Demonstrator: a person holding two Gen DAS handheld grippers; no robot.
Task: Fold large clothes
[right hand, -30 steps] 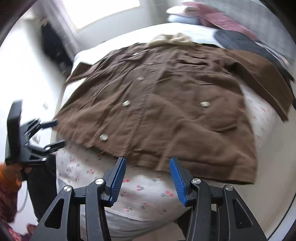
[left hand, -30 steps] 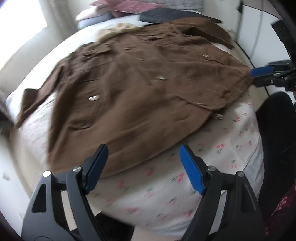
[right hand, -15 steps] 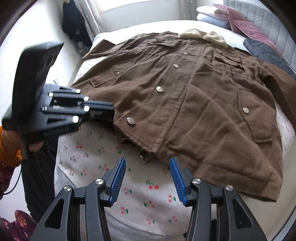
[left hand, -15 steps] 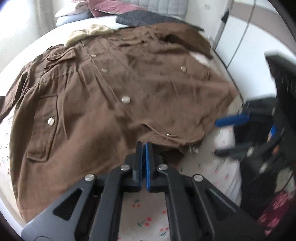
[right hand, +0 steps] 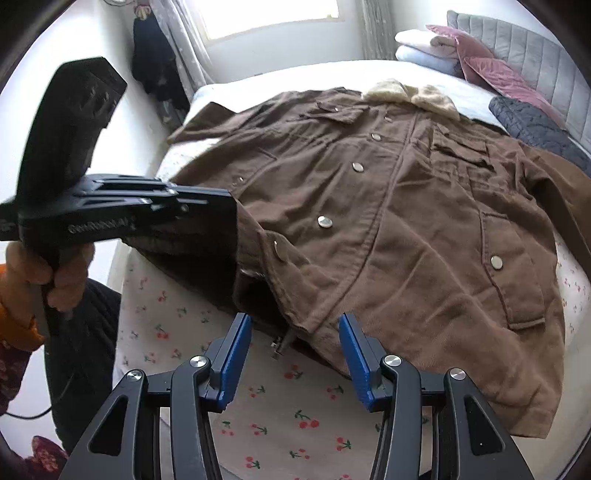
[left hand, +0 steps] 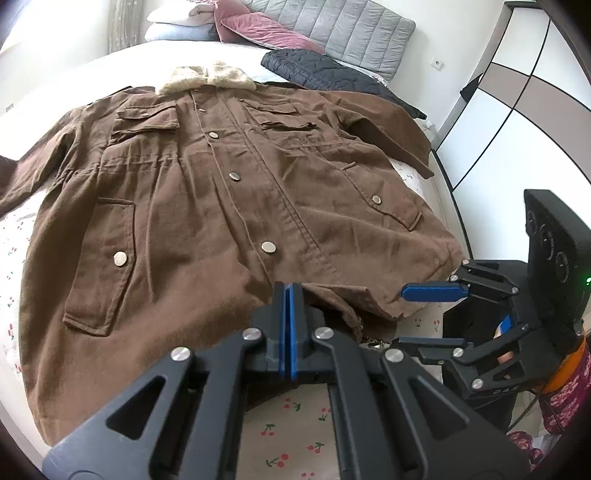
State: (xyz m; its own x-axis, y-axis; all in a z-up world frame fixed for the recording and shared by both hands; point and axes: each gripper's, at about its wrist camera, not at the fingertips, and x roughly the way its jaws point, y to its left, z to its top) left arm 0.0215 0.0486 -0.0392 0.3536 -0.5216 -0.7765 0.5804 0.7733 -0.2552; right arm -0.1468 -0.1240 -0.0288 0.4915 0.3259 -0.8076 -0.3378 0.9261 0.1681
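A large brown coat [left hand: 229, 206] with a cream fleece collar [left hand: 207, 77] and metal snaps lies face up and spread out on the bed. My left gripper [left hand: 289, 291] is shut on the coat's bottom hem near the front opening. The right wrist view shows that gripper [right hand: 231, 221] lifting the hem edge off the sheet. My right gripper [right hand: 294, 325] is open just in front of the hem [right hand: 306, 325], which lies between its blue pads [right hand: 232, 354] untouched. In the left wrist view the right gripper [left hand: 410, 317] sits at the hem's right corner.
The bed has a cherry-print sheet [right hand: 280, 406]. Pillows [left hand: 236, 26], a grey headboard [left hand: 351, 26] and a dark quilted garment [left hand: 332, 74] lie at the far end. A wardrobe [left hand: 517, 110] stands on the right. A hand [right hand: 48, 273] holds the left gripper.
My left gripper went from wide open to shut on the coat's hem and raised it a little. Both grippers moved in closer to the hem.
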